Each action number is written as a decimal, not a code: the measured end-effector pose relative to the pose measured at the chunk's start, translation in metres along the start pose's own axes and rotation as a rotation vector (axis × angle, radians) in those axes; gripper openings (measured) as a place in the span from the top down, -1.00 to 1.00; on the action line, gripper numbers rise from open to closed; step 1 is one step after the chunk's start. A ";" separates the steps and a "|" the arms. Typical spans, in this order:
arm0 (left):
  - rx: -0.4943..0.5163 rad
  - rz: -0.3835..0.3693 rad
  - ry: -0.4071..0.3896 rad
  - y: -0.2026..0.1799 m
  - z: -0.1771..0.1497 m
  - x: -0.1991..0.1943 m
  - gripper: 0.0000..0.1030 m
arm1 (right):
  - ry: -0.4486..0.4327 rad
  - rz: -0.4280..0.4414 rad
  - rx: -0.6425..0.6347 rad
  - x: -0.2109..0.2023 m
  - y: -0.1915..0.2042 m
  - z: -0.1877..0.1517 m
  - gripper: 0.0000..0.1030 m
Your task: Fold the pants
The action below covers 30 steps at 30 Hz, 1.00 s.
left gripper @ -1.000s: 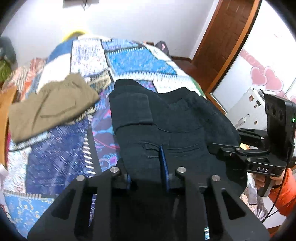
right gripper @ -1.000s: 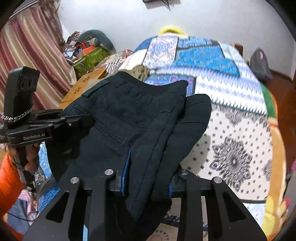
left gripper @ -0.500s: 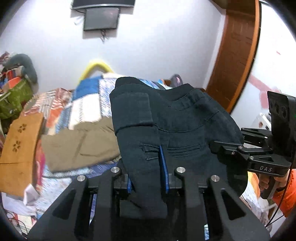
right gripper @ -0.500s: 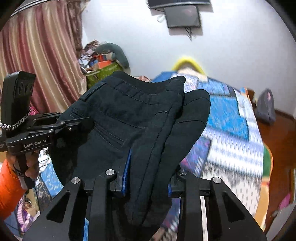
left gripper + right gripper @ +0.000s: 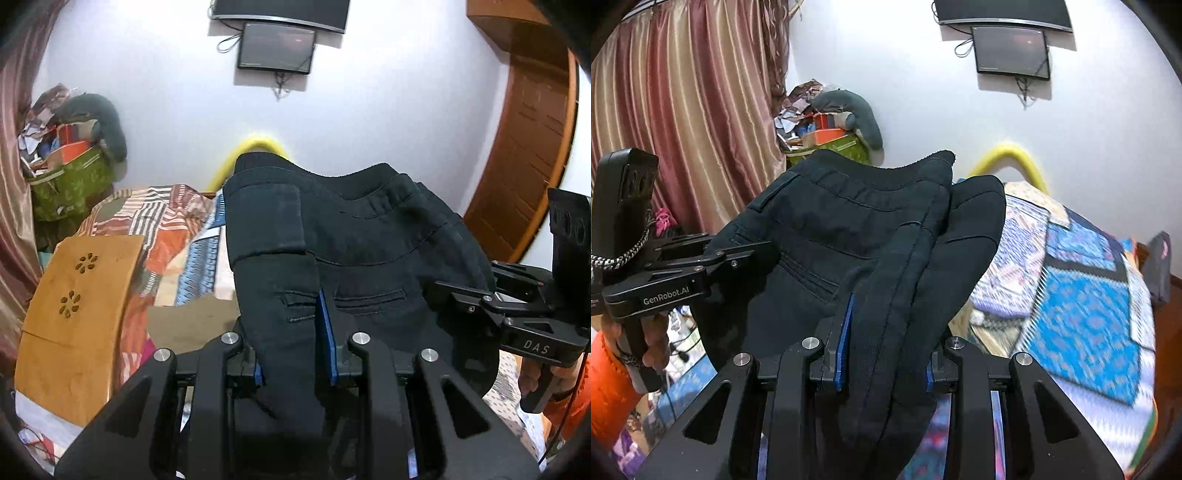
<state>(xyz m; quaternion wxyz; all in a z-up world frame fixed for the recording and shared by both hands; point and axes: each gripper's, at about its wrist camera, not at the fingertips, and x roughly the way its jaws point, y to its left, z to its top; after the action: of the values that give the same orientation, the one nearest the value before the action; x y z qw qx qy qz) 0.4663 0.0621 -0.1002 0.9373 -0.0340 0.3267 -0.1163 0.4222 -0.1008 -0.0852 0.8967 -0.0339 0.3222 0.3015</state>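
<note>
The black pants (image 5: 369, 251) hang in the air between both grippers, waistband end up, above the bed. My left gripper (image 5: 291, 339) is shut on a fold of the pants at their left edge. My right gripper (image 5: 886, 343) is shut on the other edge of the pants (image 5: 849, 236). The right gripper also shows at the right of the left wrist view (image 5: 524, 321), and the left gripper at the left of the right wrist view (image 5: 665, 273). The pants hide both sets of fingertips.
Below lies the bed with a patchwork quilt (image 5: 1082, 310). Folded tan pants (image 5: 192, 325) lie on it. A wooden board (image 5: 77, 306) stands at the left, with a pile of bags (image 5: 70, 162) and a curtain (image 5: 683, 122). A screen (image 5: 277, 48) hangs on the wall, a door (image 5: 524, 147) at right.
Both grippers have lifted the black pants up off the bed and tilted upward, so the wall and screen now fill the background. Both grips are unchanged.
</note>
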 end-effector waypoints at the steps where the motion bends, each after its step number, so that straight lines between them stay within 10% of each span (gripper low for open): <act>1: -0.005 0.002 0.001 0.007 0.001 0.006 0.53 | 0.001 0.001 -0.003 0.007 0.001 0.000 0.47; 10: -0.064 0.064 0.180 0.064 -0.037 0.137 0.49 | 0.148 -0.008 0.045 0.122 -0.026 -0.020 0.39; 14: -0.091 0.100 0.331 0.087 -0.073 0.201 -0.01 | 0.322 -0.086 0.036 0.181 -0.044 -0.055 0.20; 30: -0.060 0.150 0.205 0.054 -0.059 0.088 -0.04 | 0.218 -0.076 0.045 0.081 -0.031 -0.048 0.13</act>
<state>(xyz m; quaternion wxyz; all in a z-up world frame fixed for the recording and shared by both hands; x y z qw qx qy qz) 0.5076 0.0945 -0.2071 0.9036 -0.0252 0.4258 -0.0388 0.4623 -0.0961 -0.1758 0.8677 -0.0588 0.4230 0.2544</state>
